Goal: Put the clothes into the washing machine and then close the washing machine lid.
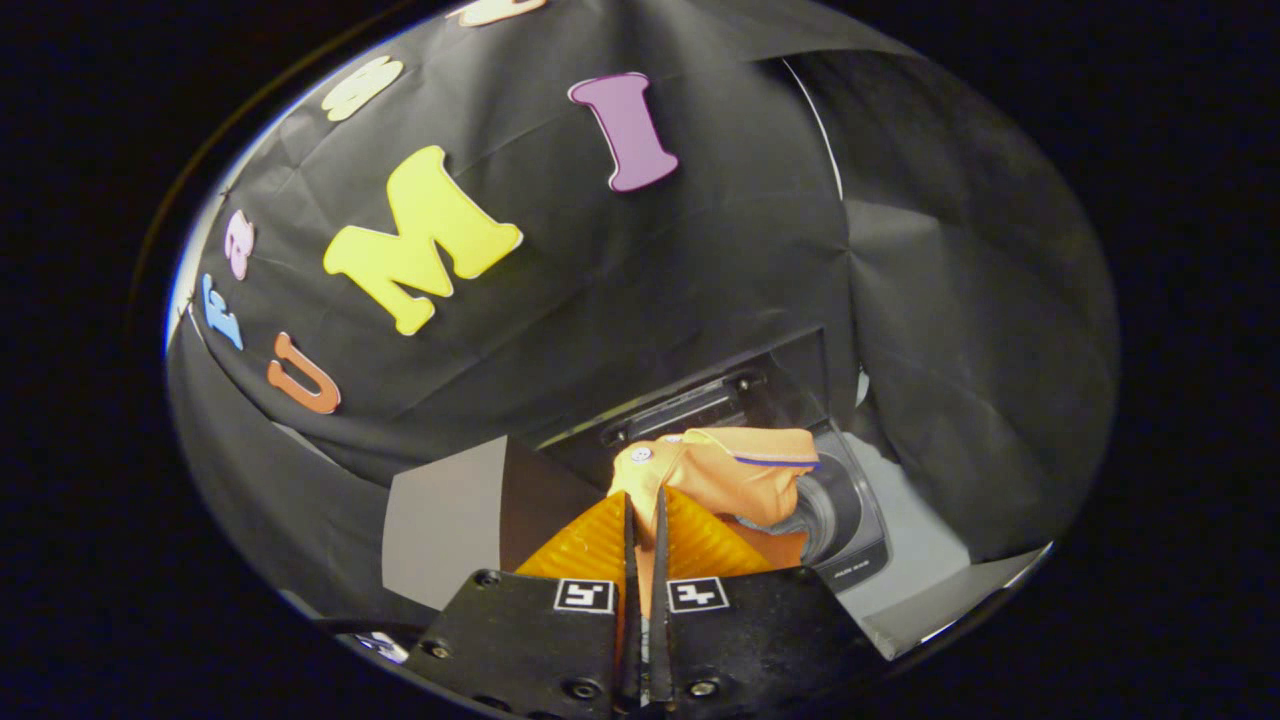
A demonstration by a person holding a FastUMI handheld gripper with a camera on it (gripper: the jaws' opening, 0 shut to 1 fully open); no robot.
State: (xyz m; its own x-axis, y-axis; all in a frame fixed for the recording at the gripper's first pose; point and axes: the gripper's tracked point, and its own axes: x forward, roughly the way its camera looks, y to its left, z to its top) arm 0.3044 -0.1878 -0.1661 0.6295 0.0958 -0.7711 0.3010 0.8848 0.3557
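Fingers (645, 505) pinch the orange collared cloth shirt (730, 470), hanging just short of the dark washing machine drum (835, 510); lid unclosed.

- Black cloth wall (620, 300) hangs behind everything as the booth's backdrop, creased and wrinkled, with seams running across it.
- A second black cloth panel (960, 330) stands to the right of it and meets the first along a vertical fold; a thin pale line runs down near that join.
- A flat grey panel (440, 520) stands at the lower left, below the cloth wall; a darker face (540, 505) adjoins it on its right side.
- A pale grey bench (925, 555) surface shows at the lower right, running up to the foot of the right cloth panel, with a lighter strip along its near edge.
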